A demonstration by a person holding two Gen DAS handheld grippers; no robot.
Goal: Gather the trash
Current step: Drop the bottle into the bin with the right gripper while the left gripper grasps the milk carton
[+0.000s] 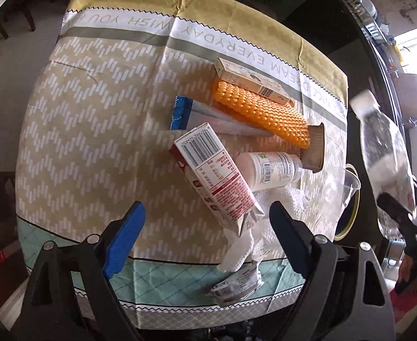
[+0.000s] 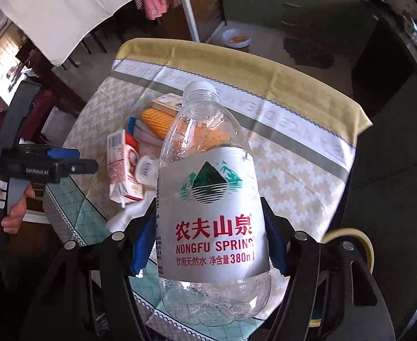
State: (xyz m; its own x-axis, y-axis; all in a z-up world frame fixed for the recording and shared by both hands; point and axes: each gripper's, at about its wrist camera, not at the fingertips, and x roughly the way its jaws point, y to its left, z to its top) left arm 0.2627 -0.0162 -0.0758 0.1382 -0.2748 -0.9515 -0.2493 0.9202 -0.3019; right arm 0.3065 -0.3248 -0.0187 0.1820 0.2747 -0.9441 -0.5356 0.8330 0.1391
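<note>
My right gripper (image 2: 209,244) is shut on an empty clear water bottle (image 2: 208,199) with a white Nongfu Spring label, held above the table's near right edge; the bottle also shows blurred in the left wrist view (image 1: 384,153). My left gripper (image 1: 205,227) is open above a red and white carton (image 1: 214,176) and crumpled white tissue (image 1: 242,250). Beside them lie a small white bottle (image 1: 270,170), an orange foam net (image 1: 262,113), a beige box (image 1: 251,81), a blue-edged packet (image 1: 185,112), a brown paper cup (image 1: 316,147) and a crumpled wrapper (image 1: 234,287).
The table wears a patterned cloth (image 1: 94,113) with a yellow far border. A clear plastic cup (image 1: 347,187) and a roll of yellow tape (image 1: 350,216) sit at the right edge. Chairs (image 1: 18,20) and a dark cabinet (image 2: 307,5) stand beyond the table.
</note>
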